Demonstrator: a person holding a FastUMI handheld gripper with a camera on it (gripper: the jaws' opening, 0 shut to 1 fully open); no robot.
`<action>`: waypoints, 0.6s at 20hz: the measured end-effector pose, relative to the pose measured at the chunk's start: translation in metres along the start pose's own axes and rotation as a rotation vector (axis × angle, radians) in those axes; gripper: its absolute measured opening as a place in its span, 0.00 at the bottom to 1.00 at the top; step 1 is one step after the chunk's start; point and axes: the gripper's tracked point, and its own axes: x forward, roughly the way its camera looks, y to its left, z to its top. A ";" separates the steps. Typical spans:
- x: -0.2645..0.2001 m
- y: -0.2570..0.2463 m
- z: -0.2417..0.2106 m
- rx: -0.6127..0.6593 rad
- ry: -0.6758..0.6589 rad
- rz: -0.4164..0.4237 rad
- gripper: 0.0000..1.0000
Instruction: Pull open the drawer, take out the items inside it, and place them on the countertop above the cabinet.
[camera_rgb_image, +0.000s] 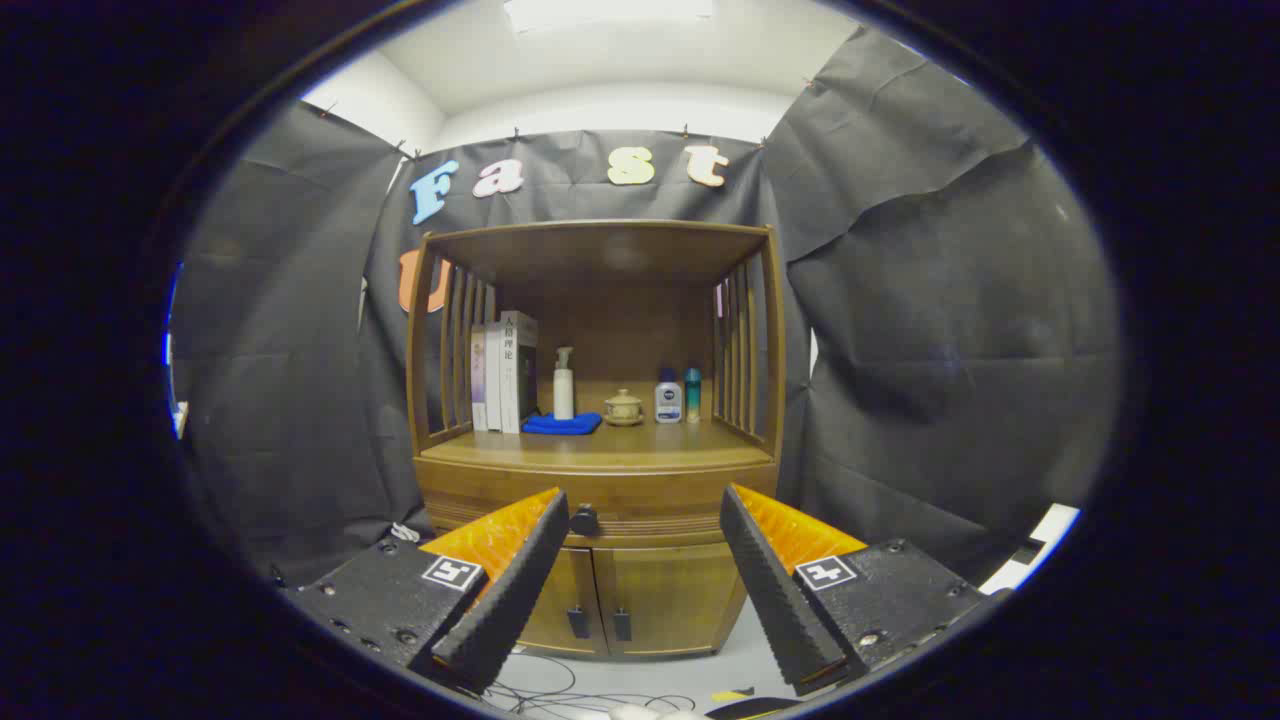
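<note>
A wooden cabinet (600, 470) stands ahead against the booth wall. Its drawer (640, 515) sits closed under the countertop (600, 448), with a small dark knob (584, 519) just beside my left fingertip. My gripper (645, 520) is open, held some way back from the cabinet, with the drawer front showing between the two fingers. Nothing is between the fingers. The drawer's contents are hidden.
On the countertop stand books (503, 372), a white pump bottle (564, 384) on a blue cloth (562, 424), a small lidded pot (623, 407) and two small bottles (677, 396). Two lower doors (630, 598) are closed. Cables (560, 690) lie on the floor.
</note>
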 end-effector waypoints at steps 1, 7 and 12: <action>0.001 0.000 -0.001 -0.003 0.002 0.001 0.99; 0.003 0.001 -0.003 -0.015 0.011 0.005 0.99; 0.011 0.005 0.000 -0.021 0.010 0.009 0.99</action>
